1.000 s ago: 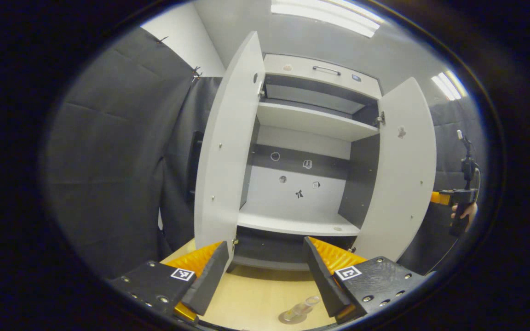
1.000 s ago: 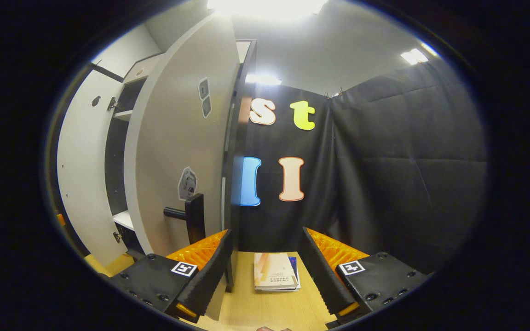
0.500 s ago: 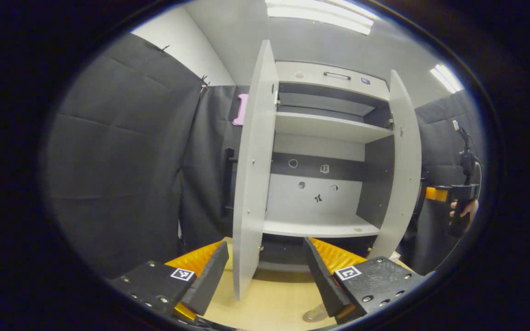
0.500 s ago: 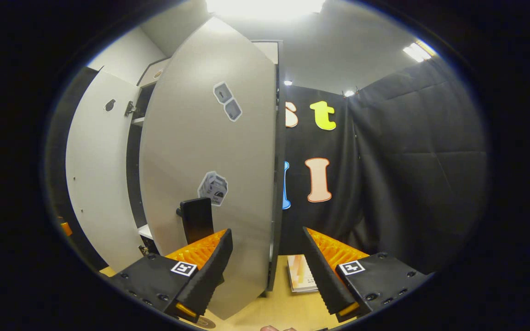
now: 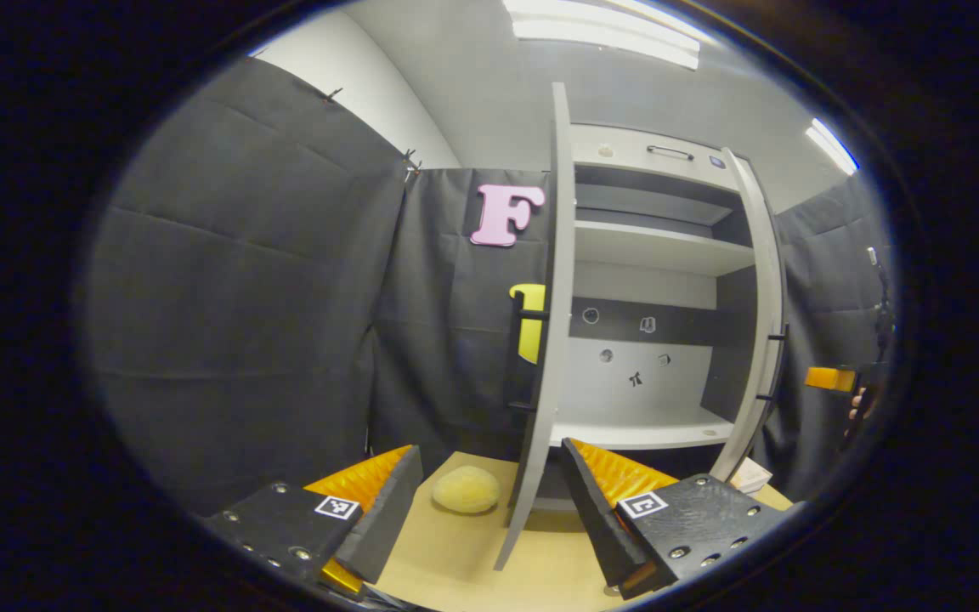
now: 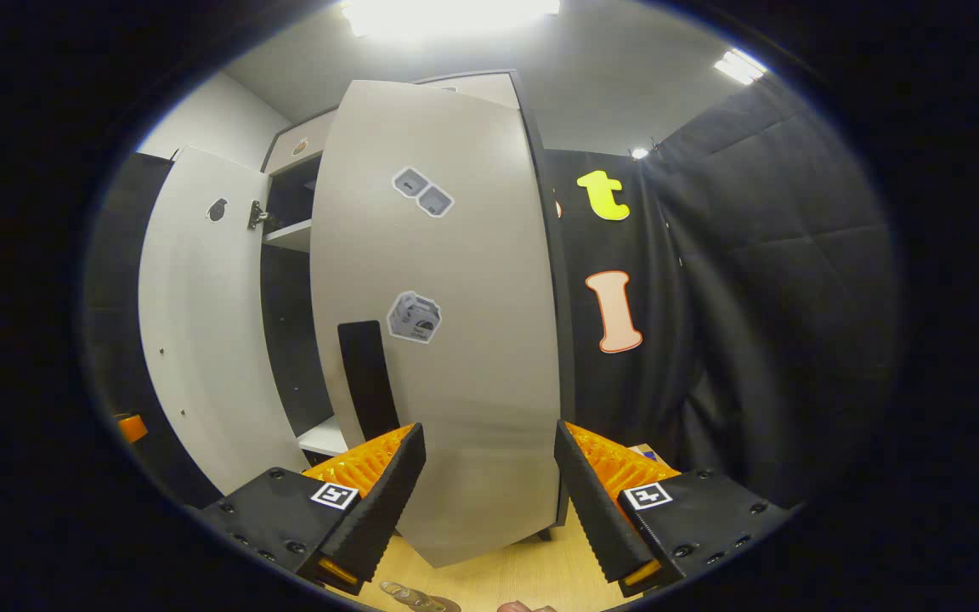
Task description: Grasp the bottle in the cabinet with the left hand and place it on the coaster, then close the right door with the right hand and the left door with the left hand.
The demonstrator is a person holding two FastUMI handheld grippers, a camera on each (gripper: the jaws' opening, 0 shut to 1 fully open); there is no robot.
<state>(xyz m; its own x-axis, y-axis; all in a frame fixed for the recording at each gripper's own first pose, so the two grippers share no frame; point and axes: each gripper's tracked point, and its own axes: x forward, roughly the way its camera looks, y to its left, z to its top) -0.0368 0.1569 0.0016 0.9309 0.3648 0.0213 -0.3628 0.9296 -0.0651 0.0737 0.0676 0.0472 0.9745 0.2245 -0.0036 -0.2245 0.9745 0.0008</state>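
Right gripper view — right door [image 6: 447,340] ajar

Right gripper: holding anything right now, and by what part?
Nothing held. The right gripper is open, its fingers spread in front of the right door; contact with the panel cannot be told.

Pale grey cabinet doors [image 6: 447,340] with black handles [image 6: 366,374]; light wood counter [image 5: 464,561]; orange-and-black hand-held gripper fingers [image 6: 387,484].
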